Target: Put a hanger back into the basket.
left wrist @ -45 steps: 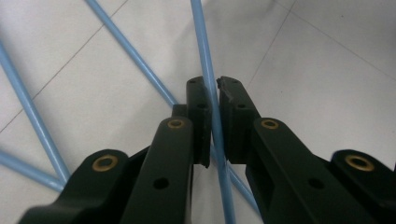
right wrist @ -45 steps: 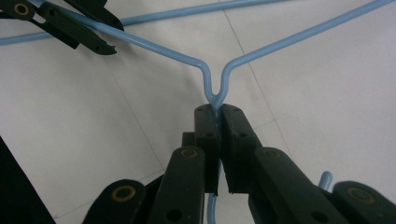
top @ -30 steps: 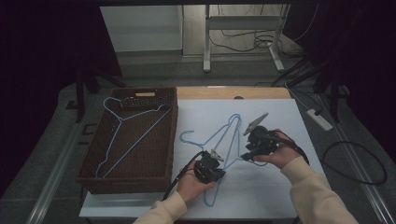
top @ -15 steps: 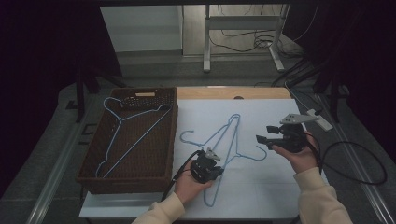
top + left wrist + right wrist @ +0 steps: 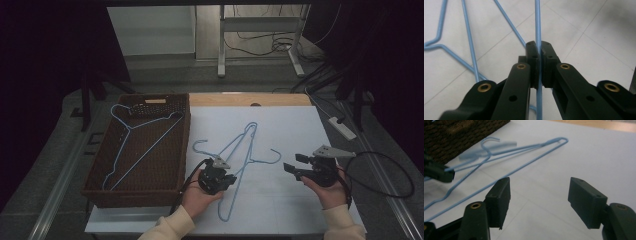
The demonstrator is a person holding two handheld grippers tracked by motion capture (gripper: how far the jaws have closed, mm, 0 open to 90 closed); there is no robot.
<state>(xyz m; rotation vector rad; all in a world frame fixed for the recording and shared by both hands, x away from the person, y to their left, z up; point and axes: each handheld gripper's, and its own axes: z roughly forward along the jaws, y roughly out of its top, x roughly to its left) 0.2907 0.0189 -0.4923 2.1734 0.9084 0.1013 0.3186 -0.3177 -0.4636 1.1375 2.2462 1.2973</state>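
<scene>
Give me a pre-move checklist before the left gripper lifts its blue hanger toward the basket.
1. Left gripper shut on the wire of the held hanger: ok.
2. Right gripper let go: ok; its jaws have just been opening, nothing is between them, and it sits off to the side of the hangers.
3. Held hanger free of the second hanger: not ok; their wires cross on the white table sheet, so the second may drag along.
4. Room in the wicker basket: ok; one hanger in the basket lies flat there.
5. Grip point balanced: cannot tell.
</scene>
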